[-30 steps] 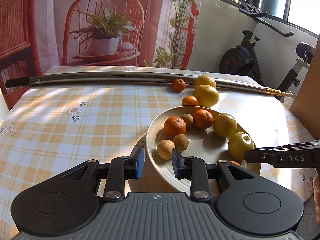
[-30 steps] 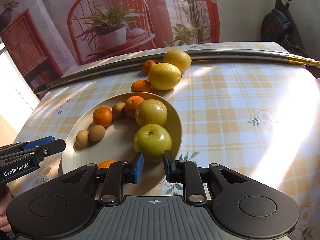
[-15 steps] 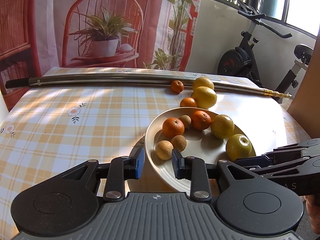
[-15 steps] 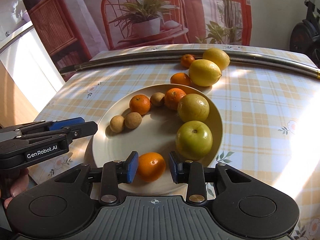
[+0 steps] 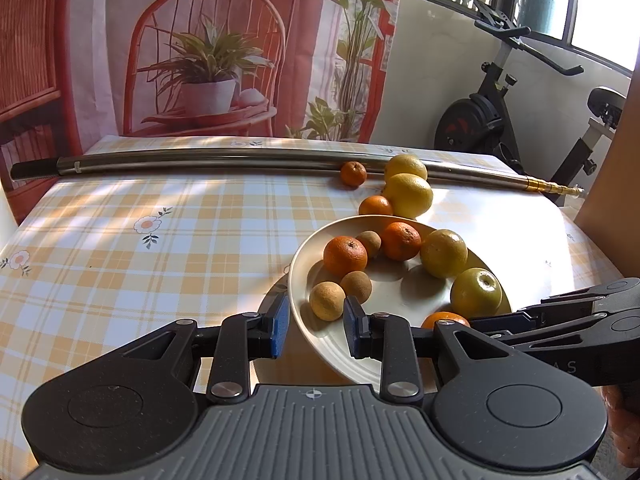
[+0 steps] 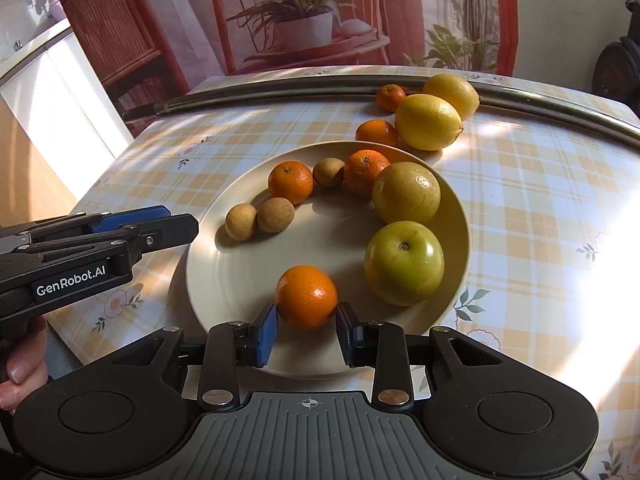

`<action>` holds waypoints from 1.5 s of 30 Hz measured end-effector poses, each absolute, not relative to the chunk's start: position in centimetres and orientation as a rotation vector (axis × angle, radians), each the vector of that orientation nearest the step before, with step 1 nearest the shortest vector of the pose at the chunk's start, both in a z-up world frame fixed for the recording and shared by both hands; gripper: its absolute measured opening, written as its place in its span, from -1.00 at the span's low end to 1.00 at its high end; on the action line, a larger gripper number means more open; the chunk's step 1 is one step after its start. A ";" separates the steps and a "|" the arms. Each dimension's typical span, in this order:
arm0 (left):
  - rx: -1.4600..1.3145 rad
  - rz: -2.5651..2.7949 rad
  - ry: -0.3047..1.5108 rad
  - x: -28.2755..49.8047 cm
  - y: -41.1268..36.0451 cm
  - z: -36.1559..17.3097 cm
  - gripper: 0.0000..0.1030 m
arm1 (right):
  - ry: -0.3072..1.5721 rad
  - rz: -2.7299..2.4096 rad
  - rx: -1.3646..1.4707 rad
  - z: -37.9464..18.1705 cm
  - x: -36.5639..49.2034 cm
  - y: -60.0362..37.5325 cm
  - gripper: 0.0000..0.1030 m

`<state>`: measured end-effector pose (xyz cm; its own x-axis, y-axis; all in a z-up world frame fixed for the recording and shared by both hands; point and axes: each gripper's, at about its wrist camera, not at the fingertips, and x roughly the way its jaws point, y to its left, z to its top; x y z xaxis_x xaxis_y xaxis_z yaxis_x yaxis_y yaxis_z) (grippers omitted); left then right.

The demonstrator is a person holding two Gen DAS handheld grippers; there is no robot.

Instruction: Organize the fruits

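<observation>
A cream plate [image 6: 224, 276] holds two mandarins, three small brown fruits, a yellow-green orange [image 6: 406, 198] and a green apple [image 6: 404, 262]. My right gripper [image 6: 306, 328] stands around a mandarin [image 6: 306, 296] on the plate's near side, its blue pads at the fruit's sides; it looks gripped. My left gripper [image 5: 314, 326] is open and straddles the plate's near rim [image 5: 316, 332], close to a brown fruit [image 5: 326, 300]. Two lemons [image 6: 428, 122] and two mandarins [image 6: 376, 132] lie on the table behind the plate.
A long metal pole [image 5: 200, 158] lies across the far side of the checked tablecloth [image 5: 120, 240]. An exercise bike [image 5: 500, 120] stands beyond the table's right corner. The table's left edge drops off beside my left gripper in the right wrist view [image 6: 80, 248].
My right gripper swung left from the green apple to the near mandarin, and the mandarin now sits between its pads. The left gripper has stayed at the plate's rim.
</observation>
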<state>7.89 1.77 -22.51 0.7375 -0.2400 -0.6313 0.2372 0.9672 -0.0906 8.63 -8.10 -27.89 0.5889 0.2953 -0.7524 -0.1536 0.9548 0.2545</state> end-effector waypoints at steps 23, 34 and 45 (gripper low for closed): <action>0.001 -0.262 0.685 7.5 1.6 -22.4 -0.40 | 0.892 0.178 0.101 -27.3 7.6 -9.5 -0.38; 0.004 -0.260 0.691 7.6 1.6 -22.4 -0.40 | 0.858 0.137 0.103 -27.6 8.0 -10.3 -0.38; -0.001 -0.254 0.699 7.8 1.7 -22.6 -0.40 | 0.842 0.154 0.171 -26.4 7.4 -11.4 -0.36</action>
<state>7.82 1.67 -22.59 0.7360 -0.2319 -0.6360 0.2311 0.9691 -0.0860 7.39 -11.39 -26.43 0.6565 0.2025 -0.7266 -0.0679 0.9752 0.2105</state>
